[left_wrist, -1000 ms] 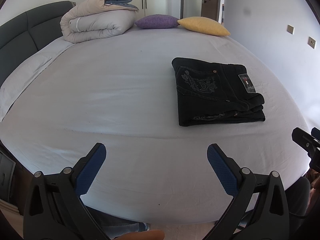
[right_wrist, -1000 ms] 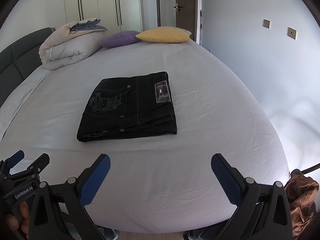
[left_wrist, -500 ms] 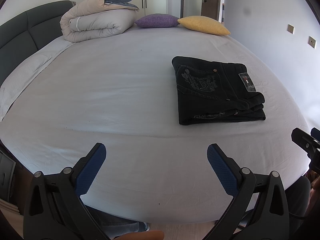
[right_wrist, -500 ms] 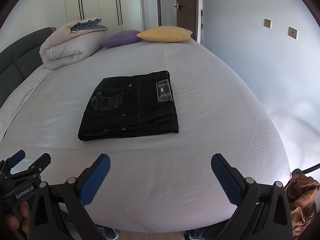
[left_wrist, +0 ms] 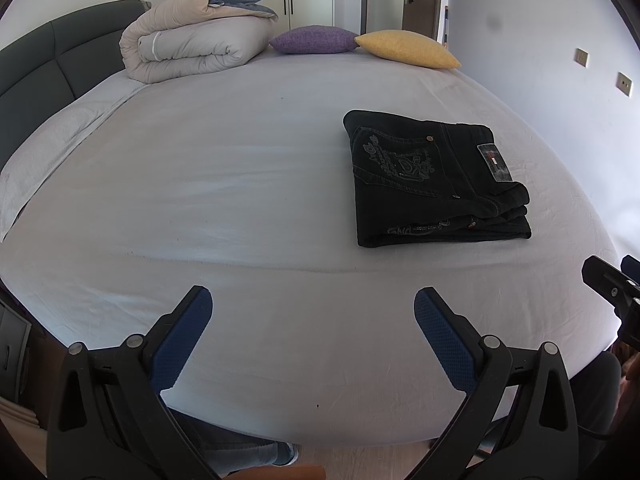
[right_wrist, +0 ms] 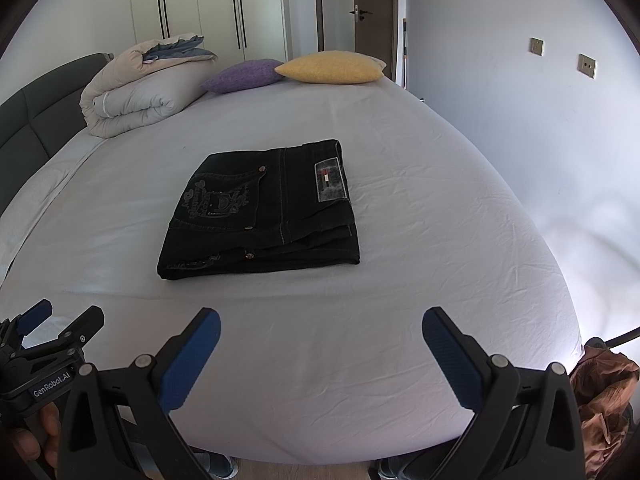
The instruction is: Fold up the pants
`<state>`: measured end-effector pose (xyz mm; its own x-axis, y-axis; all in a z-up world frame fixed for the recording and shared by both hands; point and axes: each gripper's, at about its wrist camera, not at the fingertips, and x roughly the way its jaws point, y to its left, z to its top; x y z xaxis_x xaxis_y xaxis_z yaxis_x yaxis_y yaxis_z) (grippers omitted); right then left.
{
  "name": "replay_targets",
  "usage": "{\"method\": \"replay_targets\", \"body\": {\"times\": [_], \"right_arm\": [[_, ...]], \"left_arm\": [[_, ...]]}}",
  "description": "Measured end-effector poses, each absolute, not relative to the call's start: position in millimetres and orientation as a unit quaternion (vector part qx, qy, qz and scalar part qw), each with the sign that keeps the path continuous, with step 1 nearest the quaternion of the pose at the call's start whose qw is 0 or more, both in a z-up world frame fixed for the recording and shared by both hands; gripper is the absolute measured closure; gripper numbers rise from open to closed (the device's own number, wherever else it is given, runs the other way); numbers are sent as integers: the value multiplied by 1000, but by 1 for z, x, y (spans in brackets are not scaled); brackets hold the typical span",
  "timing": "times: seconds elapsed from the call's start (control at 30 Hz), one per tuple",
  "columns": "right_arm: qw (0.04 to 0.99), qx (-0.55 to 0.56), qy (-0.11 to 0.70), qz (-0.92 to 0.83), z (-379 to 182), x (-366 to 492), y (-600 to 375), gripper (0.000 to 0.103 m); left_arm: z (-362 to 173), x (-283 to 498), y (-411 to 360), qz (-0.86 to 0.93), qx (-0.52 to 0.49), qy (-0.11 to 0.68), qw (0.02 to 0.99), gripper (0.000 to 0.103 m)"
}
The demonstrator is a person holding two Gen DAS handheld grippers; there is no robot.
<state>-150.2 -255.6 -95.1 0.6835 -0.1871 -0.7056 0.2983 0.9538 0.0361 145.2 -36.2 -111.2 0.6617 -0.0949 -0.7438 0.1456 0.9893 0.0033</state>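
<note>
Black pants (left_wrist: 432, 178) lie folded into a compact rectangle on the white bed sheet (left_wrist: 220, 184), right of centre in the left wrist view and at centre in the right wrist view (right_wrist: 264, 212). An embroidered back pocket and a small label face up. My left gripper (left_wrist: 312, 316) is open and empty over the bed's near edge, well short of the pants. It also shows in the right wrist view (right_wrist: 60, 320) at the lower left. My right gripper (right_wrist: 320, 336) is open and empty near the front edge; it also shows at the right rim of the left wrist view (left_wrist: 612, 276).
A rolled beige duvet (left_wrist: 192, 44), a purple cushion (left_wrist: 316, 39) and a yellow cushion (left_wrist: 408, 48) lie at the far end. A dark headboard (left_wrist: 52, 68) runs along the left. A wall (right_wrist: 520, 100) stands to the right. Brown fabric (right_wrist: 600, 384) lies at the lower right.
Both grippers have drifted very slightly; the pants sit a touch lower in both views. Nothing was gripped or released.
</note>
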Motion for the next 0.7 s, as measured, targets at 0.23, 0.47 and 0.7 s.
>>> {"method": "replay_targets", "body": {"times": [0.23, 0.47, 0.7], "right_arm": [[914, 74, 376, -132, -96, -151, -252, 0], [914, 74, 377, -129, -100, -150, -249, 0], [914, 75, 378, -129, -100, -151, -248, 0]], "left_arm": [[-114, 144, -36, -69, 30, 408, 910, 0], [-115, 143, -37, -70, 32, 409, 909, 0], [-116, 143, -35, -73, 30, 413, 907, 0]]}}
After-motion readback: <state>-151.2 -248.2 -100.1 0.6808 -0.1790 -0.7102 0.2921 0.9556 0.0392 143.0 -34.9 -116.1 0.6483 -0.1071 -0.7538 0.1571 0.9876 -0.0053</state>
